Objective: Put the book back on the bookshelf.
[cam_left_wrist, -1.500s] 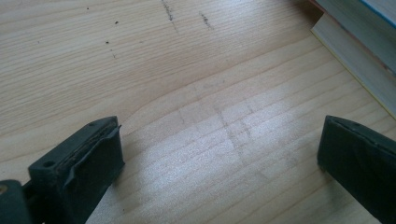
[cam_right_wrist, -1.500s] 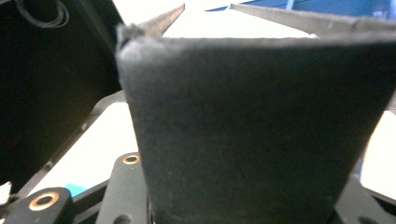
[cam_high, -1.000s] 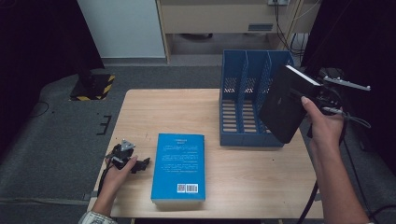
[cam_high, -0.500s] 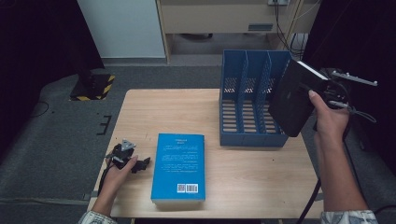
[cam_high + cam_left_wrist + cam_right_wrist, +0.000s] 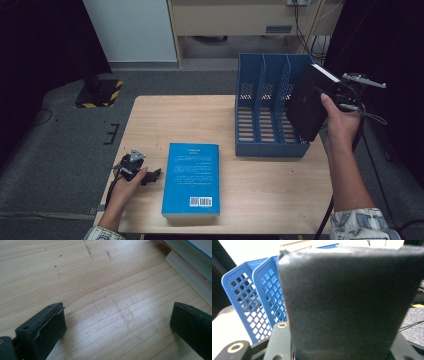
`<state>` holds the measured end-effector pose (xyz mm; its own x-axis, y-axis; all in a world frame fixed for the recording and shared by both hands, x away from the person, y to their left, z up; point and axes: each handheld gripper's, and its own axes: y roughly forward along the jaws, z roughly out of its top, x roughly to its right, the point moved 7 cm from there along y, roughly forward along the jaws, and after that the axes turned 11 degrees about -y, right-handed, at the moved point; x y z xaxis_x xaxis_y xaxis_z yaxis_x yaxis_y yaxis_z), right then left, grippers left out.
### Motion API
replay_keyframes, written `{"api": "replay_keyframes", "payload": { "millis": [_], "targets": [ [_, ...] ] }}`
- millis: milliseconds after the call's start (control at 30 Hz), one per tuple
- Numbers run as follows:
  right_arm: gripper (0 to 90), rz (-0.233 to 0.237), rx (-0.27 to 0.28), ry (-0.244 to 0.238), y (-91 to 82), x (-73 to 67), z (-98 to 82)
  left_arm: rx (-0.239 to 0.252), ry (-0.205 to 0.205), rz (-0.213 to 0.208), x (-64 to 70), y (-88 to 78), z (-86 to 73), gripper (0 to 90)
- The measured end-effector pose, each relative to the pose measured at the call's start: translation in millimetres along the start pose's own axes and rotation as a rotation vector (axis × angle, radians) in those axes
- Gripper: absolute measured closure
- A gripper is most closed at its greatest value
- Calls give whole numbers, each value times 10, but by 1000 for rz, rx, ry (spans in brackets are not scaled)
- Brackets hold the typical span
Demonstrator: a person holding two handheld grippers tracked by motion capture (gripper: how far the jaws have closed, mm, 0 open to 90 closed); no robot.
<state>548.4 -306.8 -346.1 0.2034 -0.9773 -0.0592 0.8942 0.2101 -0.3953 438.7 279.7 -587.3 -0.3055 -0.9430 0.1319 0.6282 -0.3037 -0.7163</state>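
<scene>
High view: right gripper (image 5: 334, 96) at the right edge of the frame, held up off the table (image 5: 270, 195) in the person's right hand (image 5: 342, 120). It is clamped on a black book (image 5: 307, 102), which stands tilted, top corner leaning toward the upper right, lower end down by the rack's right wall. The book sits on the left side of the gripper, between it and the blue rack (image 5: 265, 115), overlapping the rack's rightmost slot in the picture; whether its lower edge touches the rack I cannot tell.

Right gripper view: the black book (image 5: 347, 302) rises straight out from between the jaws, its dark cover taking up most of the frame. The rack's perforated dividers (image 5: 259, 295) show to the left of it, behind.

Left gripper (image 5: 150, 175) lies low at the lower left of the high view, on the table, in the left hand (image 5: 127, 185), just left of a blue book (image 5: 192, 175) lying flat, cover up. Well apart from the black book.

Left gripper view: jaws stand wide apart, bare wood between them, nothing gripped. Page edges of the blue book (image 5: 190, 270) cross the upper right corner.
</scene>
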Motion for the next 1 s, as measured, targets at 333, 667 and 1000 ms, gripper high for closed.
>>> {"api": "replay_keyframes", "payload": {
  "millis": [333,667,1000],
  "targets": [
    [535,-5,-35,2,288,-24,-81,0,1,-1,2,1,1,0],
    [535,-12,-58,-6,537,-73,-174,-1,3,-4,4,2,1,0],
    [534,-31,-79,3,677,-76,-299,-1,4,-5,6,3,2,0]
  ]
}}
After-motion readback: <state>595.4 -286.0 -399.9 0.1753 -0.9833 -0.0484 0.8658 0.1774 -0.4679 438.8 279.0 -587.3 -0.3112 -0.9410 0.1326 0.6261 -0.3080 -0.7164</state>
